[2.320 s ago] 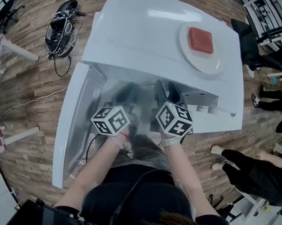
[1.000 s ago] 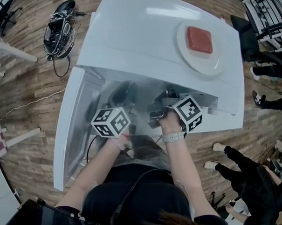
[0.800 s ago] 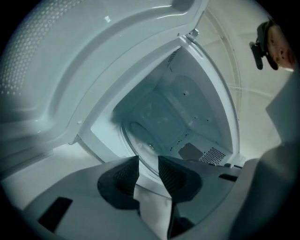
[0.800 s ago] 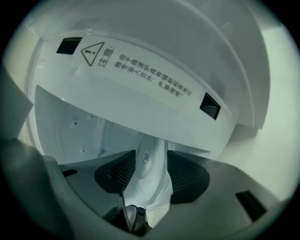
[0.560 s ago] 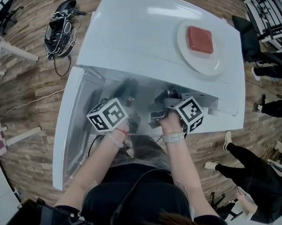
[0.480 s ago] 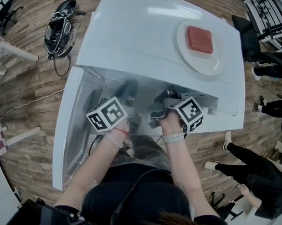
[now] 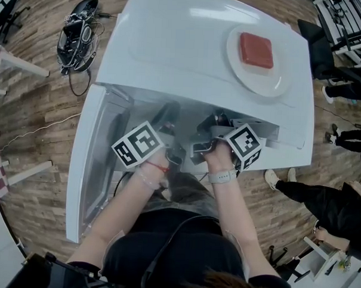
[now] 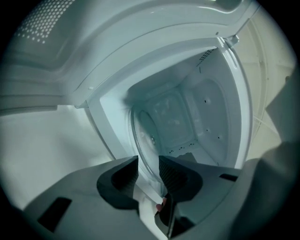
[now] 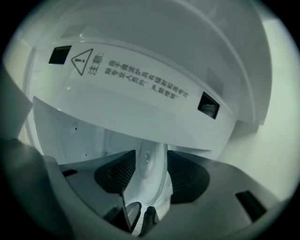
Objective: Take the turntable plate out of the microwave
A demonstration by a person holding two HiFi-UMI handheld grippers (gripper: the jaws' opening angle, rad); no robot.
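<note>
Right tool [image 9: 151, 164] clamps the turntable plate [image 8: 144, 138] to draw it from the microwave [image 7: 191, 45]; my left tool [image 8: 149, 168], jaws just opened wide, loosely straddles its rim.

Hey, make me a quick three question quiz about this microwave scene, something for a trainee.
1. True or false: the microwave's door stands open.
2. What lies on the white plate on top of the microwave? A) red block B) mug C) spoon
3. Fill in: between the right gripper's fingers stands the ____.
Key: 1 true; 2 A; 3 turntable plate.
</note>
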